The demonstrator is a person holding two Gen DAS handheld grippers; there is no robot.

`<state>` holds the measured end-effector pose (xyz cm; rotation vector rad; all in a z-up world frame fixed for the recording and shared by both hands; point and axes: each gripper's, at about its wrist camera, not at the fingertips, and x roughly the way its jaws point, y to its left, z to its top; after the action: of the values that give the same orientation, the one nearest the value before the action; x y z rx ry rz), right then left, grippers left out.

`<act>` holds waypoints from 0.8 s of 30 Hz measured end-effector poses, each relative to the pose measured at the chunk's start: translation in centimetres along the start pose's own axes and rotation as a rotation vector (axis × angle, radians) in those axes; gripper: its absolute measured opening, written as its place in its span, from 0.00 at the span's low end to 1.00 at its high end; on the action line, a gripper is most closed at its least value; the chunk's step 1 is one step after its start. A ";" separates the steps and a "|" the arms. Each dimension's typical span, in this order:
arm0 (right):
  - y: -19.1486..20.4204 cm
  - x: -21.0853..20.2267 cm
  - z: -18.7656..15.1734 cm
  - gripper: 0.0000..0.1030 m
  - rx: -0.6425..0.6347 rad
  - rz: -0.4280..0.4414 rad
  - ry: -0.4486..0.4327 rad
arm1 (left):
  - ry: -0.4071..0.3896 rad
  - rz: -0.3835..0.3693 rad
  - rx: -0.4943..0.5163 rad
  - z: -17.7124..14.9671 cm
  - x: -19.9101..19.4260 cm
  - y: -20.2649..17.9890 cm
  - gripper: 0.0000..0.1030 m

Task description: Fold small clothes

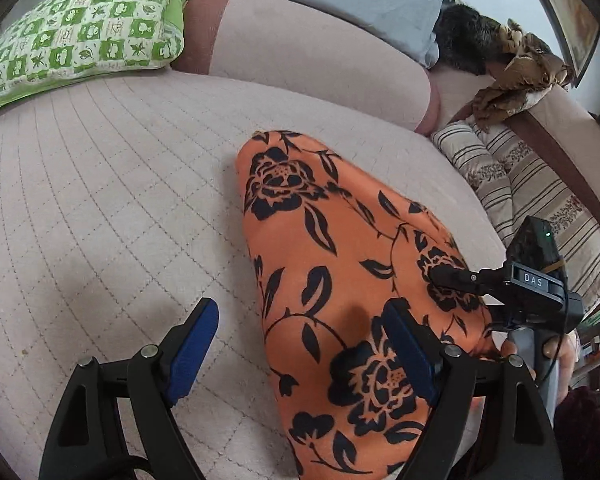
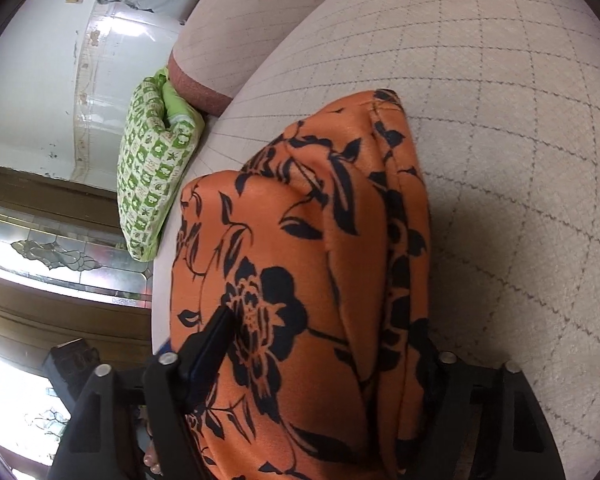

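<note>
The orange flowered garment [image 1: 340,264] lay in a long folded strip on the quilted sofa seat [image 1: 112,200], its far end rounded toward 12 o'clock and its left edge running straight down toward 6. The left claw [image 1: 300,352] hung with its jaws spread wide, one blue pad over bare seat at 9 o'clock and the other over the cloth, with wide free seat on that side up to the green checked pillow [image 1: 84,36] at 11. The right claw [image 2: 324,344] had the garment bunched between its fingers, though whether it clamped the cloth I cannot tell; the striped cushion [image 1: 540,196] crowded the 2 o'clock side.
</note>
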<state>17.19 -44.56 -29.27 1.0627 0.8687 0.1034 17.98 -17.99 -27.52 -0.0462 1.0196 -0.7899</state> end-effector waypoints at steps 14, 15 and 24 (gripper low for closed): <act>0.9 0.2 -0.7 0.63 -0.065 -0.039 -0.004 | 0.084 0.004 0.013 -0.3 4.2 -3.4 0.49; 1.4 0.3 -0.9 0.61 -0.080 -0.040 -0.004 | 0.078 -0.001 0.008 -0.2 4.0 -3.5 0.46; 5.4 0.0 -2.6 0.45 -0.187 -0.034 -0.084 | 0.000 0.130 0.031 -0.1 0.2 -4.2 0.37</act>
<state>17.23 -39.89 -25.47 0.8709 0.7851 0.1082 15.60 -21.13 -26.09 0.0458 0.9996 -0.6867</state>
